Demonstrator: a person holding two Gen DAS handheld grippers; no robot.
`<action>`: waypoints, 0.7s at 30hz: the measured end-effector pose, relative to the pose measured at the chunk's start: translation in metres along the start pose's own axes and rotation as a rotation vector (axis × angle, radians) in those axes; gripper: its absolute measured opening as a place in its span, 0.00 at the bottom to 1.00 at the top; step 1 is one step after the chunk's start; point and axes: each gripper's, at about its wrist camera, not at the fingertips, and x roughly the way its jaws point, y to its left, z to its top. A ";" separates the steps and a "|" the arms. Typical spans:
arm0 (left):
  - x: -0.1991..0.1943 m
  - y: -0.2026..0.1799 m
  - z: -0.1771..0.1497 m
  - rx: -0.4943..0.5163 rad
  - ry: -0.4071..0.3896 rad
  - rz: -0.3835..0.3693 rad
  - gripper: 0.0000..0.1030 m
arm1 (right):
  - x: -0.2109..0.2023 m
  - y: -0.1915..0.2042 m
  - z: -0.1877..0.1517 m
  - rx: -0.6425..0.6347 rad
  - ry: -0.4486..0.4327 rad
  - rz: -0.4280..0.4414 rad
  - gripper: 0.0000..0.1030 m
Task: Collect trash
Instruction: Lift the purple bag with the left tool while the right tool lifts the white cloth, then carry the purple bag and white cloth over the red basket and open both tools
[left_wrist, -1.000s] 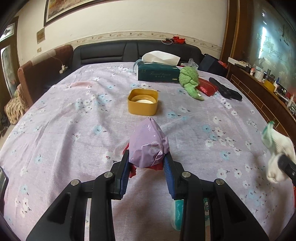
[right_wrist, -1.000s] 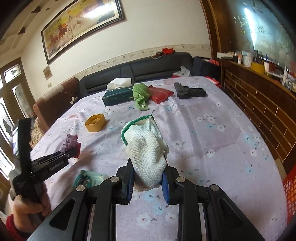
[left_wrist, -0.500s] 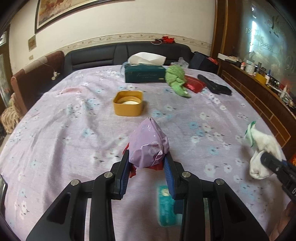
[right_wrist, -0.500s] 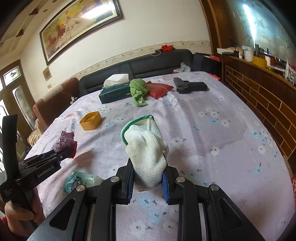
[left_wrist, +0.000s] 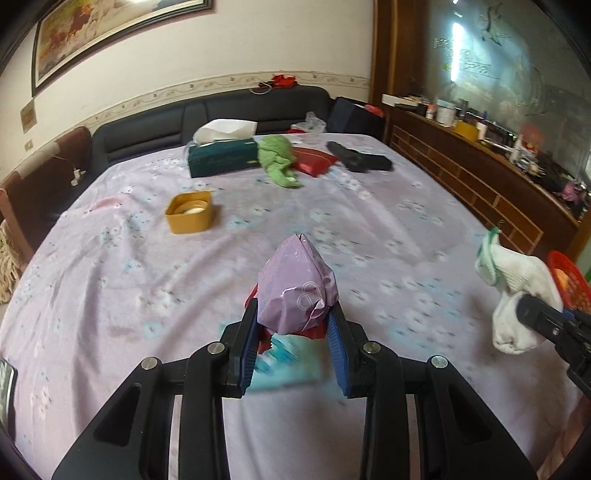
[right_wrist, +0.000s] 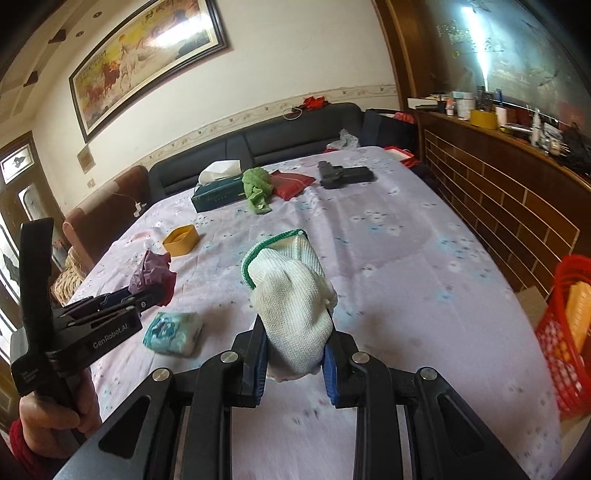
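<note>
Off to the right, beside the table, stands a red plastic basket (right_wrist: 565, 332) with an orange-yellow item inside it; what that item is cannot be told. On the lilac flowered tablecloth (right_wrist: 388, 258) sits one yellow tub (left_wrist: 190, 212) holding something pale and round. Farther back lies one dark green tissue box (left_wrist: 221, 158) with a white tissue sticking out of its top.

Both grippers carry trash above the table. The left gripper (left_wrist: 293, 339) has its blue pads clamped on a crumpled lilac wrapper (left_wrist: 297, 288), with a bit of red showing beneath it. The right gripper (right_wrist: 295, 363) pinches a white knitted glove with a green cuff (right_wrist: 291, 291), which stands up between its fingers. In the right wrist view a hand (right_wrist: 55, 417) with a red sleeve grips the left gripper's handle.

On the cloth, just in front of the left gripper, lies one teal packet of tissues (right_wrist: 173, 332), blurred in the left wrist view. Near the tissue box are one green cloth (left_wrist: 277, 158), one red pouch (left_wrist: 314, 160) and one black object (left_wrist: 360, 160), all close together at the far end of the table.
</note>
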 end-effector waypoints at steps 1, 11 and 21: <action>-0.003 -0.003 -0.003 -0.002 0.001 -0.005 0.32 | -0.006 -0.003 -0.003 0.006 -0.001 -0.001 0.26; -0.036 -0.060 -0.022 0.068 -0.021 -0.041 0.32 | -0.052 -0.026 -0.014 0.046 -0.050 0.001 0.26; -0.040 -0.111 -0.022 0.146 -0.012 -0.090 0.32 | -0.088 -0.059 -0.019 0.100 -0.099 -0.016 0.26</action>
